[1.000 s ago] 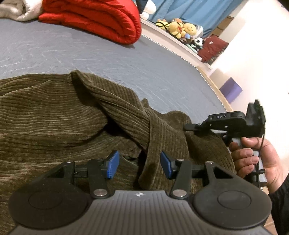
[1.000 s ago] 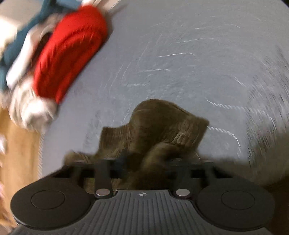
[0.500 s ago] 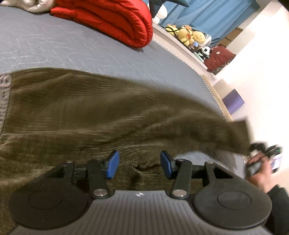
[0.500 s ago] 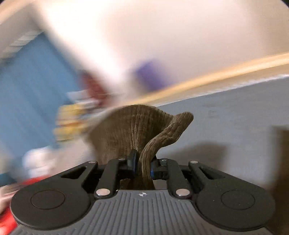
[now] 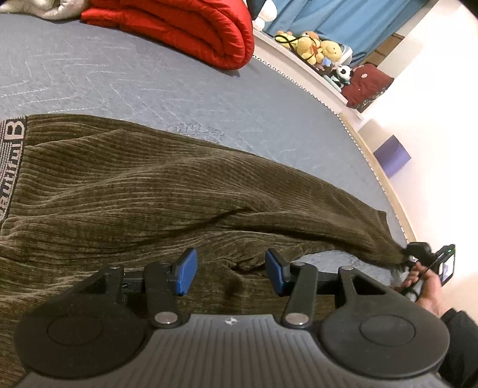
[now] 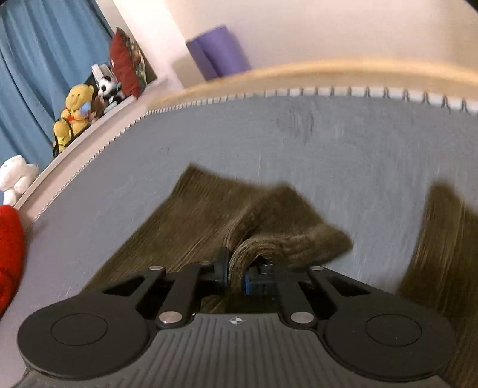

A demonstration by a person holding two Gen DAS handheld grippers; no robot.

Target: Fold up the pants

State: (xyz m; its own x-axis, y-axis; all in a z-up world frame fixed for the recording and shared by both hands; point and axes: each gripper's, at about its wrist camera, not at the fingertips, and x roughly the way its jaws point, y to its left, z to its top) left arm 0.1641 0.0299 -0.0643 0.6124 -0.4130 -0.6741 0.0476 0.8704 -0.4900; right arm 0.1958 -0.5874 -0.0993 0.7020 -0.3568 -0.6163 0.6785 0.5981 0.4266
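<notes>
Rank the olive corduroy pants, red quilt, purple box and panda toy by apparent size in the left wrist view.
1. olive corduroy pants
2. red quilt
3. purple box
4. panda toy

The pants lie nearest the camera, exaggerating their lead.

**Pants spread across the bed, one leg end lifted at the far right**

The pants lie on the bed, waistband at the left in the left wrist view. The left tool hangs over their near edge with nothing between its pads. One leg runs right to the right tool, whose jaws are closing on its bunched end. A folded blanket sits behind the pants. Stuffed toys line a ledge beyond the bed, probably a windowsill.
</notes>
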